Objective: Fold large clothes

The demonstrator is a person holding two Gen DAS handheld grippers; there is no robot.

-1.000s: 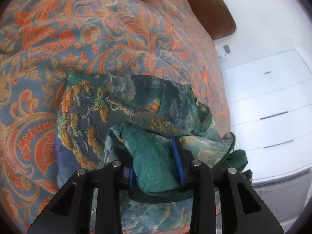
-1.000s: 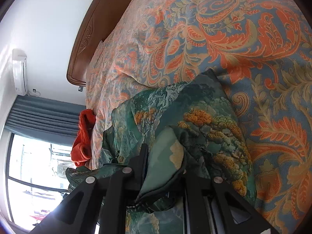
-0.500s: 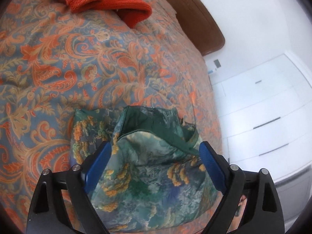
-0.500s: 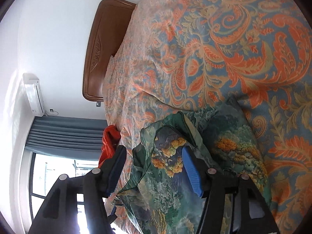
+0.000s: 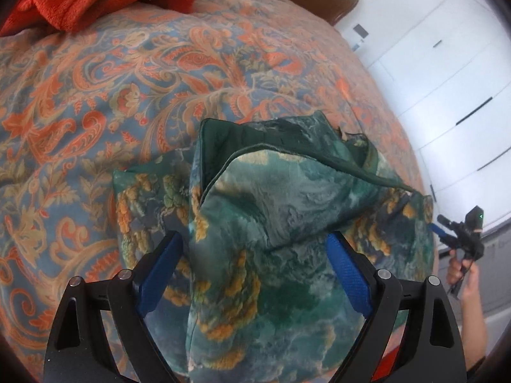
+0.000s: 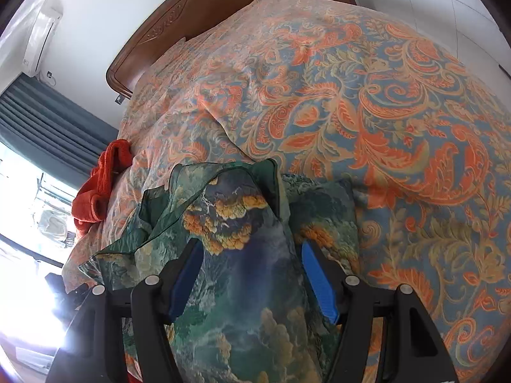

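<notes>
Left gripper [image 5: 254, 271] jaws wide apart, green printed garment [image 5: 287, 223] bunched between, pads clear of cloth; right gripper [image 6: 252, 277] jaws opening, same garment [image 6: 242, 255] between; garment lies on paisley bedspread [image 6: 383, 111]; orange towel [image 6: 102, 185] left of jaws.

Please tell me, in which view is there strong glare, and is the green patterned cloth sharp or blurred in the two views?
Right wrist view: strong glare from the window washes out the lower left; the green patterned cloth is sharp. Left wrist view: even light, no glare, the cloth sharp, the white cabinet bright. Both views: fisheye bending and dark corners.
</notes>
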